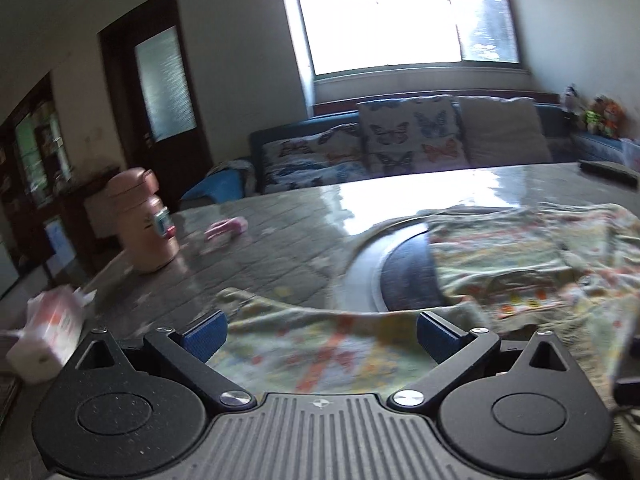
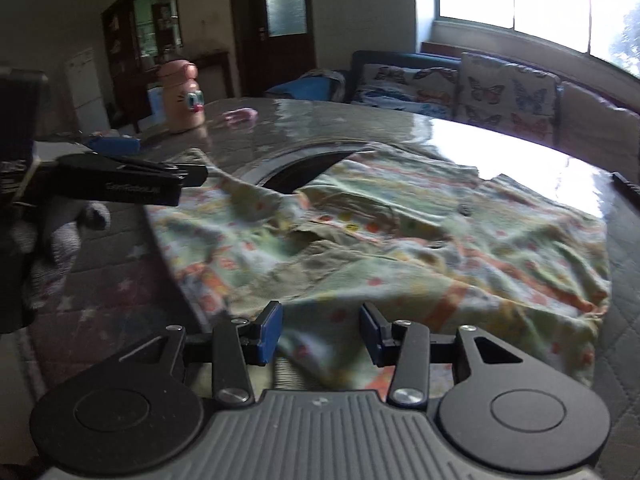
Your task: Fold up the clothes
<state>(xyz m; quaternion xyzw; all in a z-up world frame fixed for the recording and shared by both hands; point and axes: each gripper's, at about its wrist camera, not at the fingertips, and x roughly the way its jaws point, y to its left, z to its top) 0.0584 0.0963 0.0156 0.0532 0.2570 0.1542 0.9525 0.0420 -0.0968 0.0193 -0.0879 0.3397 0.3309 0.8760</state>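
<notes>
**Operator:** Status: the garment (image 2: pixel 384 236) lies spread and rumpled on the table (image 2: pixel 452 136), partly covering the round inset (image 2: pixel 304 172). I have the left gripper (image 1: pixel 322 334) over its near edge, jaws wide apart, cloth visible between them but not pinched. The right gripper (image 2: pixel 320 334) sits over the near hem, jaws partly apart, a fold of fabric in the gap; the pads do not appear to press on it.

**Supervisor:** Why both at the near edge?

**Operator:** My judgement: two grips along one hem let me lift that edge evenly and carry it toward 12 o'clock for the first fold. Open jaws suit an approach, not a carry.

**Supervisor:** Obstacles?

**Operator:** A pink bottle (image 1: pixel 146 220) stands at 10 o'clock, well apart from the cloth. A tissue pack (image 1: pixel 48 340) lies near 9 o'clock. Neither blocks the fold path. Both views are blurred, so fine contact cannot be confirmed.
</notes>
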